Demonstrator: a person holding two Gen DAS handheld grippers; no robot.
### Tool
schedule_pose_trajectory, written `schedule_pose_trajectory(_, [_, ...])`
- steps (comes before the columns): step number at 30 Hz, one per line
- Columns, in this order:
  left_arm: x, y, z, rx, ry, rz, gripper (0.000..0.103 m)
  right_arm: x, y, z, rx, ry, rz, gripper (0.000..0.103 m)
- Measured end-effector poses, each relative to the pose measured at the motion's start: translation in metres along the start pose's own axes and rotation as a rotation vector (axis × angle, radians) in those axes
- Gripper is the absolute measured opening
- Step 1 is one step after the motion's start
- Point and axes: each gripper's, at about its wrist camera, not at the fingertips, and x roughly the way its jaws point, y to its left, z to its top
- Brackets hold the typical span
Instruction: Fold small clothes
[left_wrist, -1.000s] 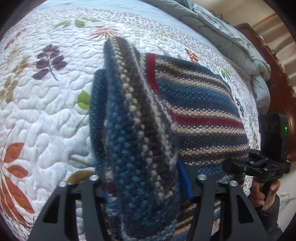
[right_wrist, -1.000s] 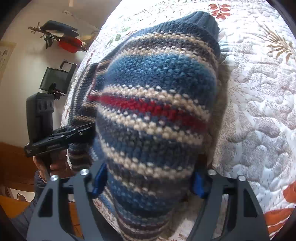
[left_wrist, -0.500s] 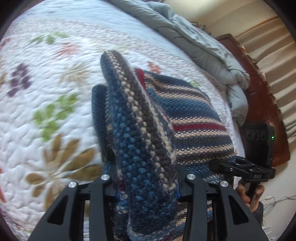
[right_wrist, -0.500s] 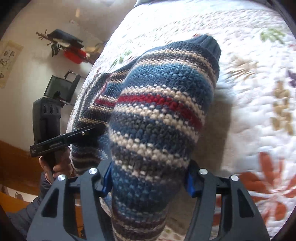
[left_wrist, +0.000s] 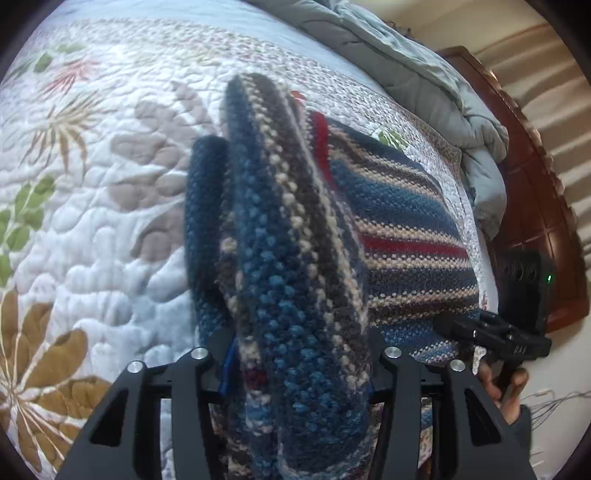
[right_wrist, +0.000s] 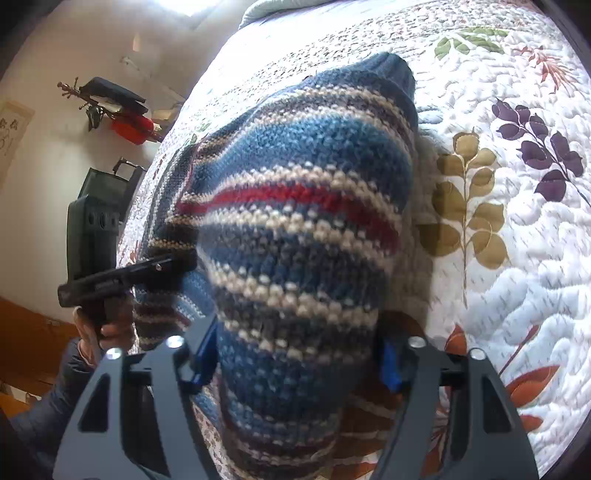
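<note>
Two grips: you hold one sweater (left_wrist: 295, 295) edge between both grippers, each with knit bunched between its jaws.
Left gripper (left_wrist: 299, 363): jaws easing apart, knit filling the gap, its fold standing on edge and running straight away from you.
Right gripper (right_wrist: 295, 354): jaws also widening around a thick striped bundle.
Sweater: lifted at your end, far part lying flat on the quilt (left_wrist: 92, 221).
Axis: your held edge spans hand to hand; judge the fold forward, both hands equally near.
</note>
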Motion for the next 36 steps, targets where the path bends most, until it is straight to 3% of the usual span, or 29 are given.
schedule_pose_trajectory(4, [-0.027, 0.004, -0.019, 0.012, -0.027, 0.062, 0.056, -0.009, 0.004, -0.012, 0.015, -0.008, -0.001, 0.08])
schedule_pose_trajectory(9, [-0.046, -0.017, -0.063, 0.05, -0.071, 0.175, 0.066, -0.028, -0.006, -0.052, 0.059, 0.004, 0.035, 0.082])
schedule_pose_trajectory(13, [-0.05, -0.018, -0.094, 0.067, -0.079, 0.26, 0.067, -0.031, -0.012, -0.081, 0.095, 0.033, 0.088, 0.082])
schedule_pose_trajectory(15, [-0.049, -0.013, -0.103, 0.056, -0.08, 0.306, 0.068, -0.029, -0.009, -0.089, 0.091, 0.039, 0.093, 0.07])
schedule_pose_trajectory(17, [-0.048, -0.005, -0.107, 0.031, -0.075, 0.314, 0.066, -0.025, -0.004, -0.091, 0.088, 0.05, 0.088, 0.043])
schedule_pose_trajectory(23, [-0.04, 0.001, -0.103, 0.028, -0.05, 0.34, 0.061, -0.021, 0.011, -0.094, 0.07, 0.072, -0.009, 0.032])
schedule_pose_trajectory(25, [-0.034, 0.0, -0.102, 0.043, -0.041, 0.352, 0.063, -0.012, 0.011, -0.094, 0.079, 0.098, -0.063, 0.032])
schedule_pose_trajectory(30, [-0.034, 0.001, -0.108, 0.019, -0.06, 0.355, 0.065, -0.003, 0.018, -0.097, 0.087, 0.095, -0.097, 0.036])
schedule_pose_trajectory(32, [-0.038, -0.003, -0.114, 0.016, -0.078, 0.371, 0.069, -0.006, 0.024, -0.101, 0.082, 0.073, -0.128, 0.053])
schedule_pose_trajectory(34, [-0.042, -0.011, -0.121, 0.001, -0.089, 0.389, 0.072, -0.013, 0.037, -0.106, 0.059, 0.04, -0.189, 0.063])
schedule_pose_trajectory(36, [-0.049, -0.017, -0.128, -0.007, -0.098, 0.406, 0.072, -0.022, 0.046, -0.115, 0.036, 0.01, -0.245, 0.064])
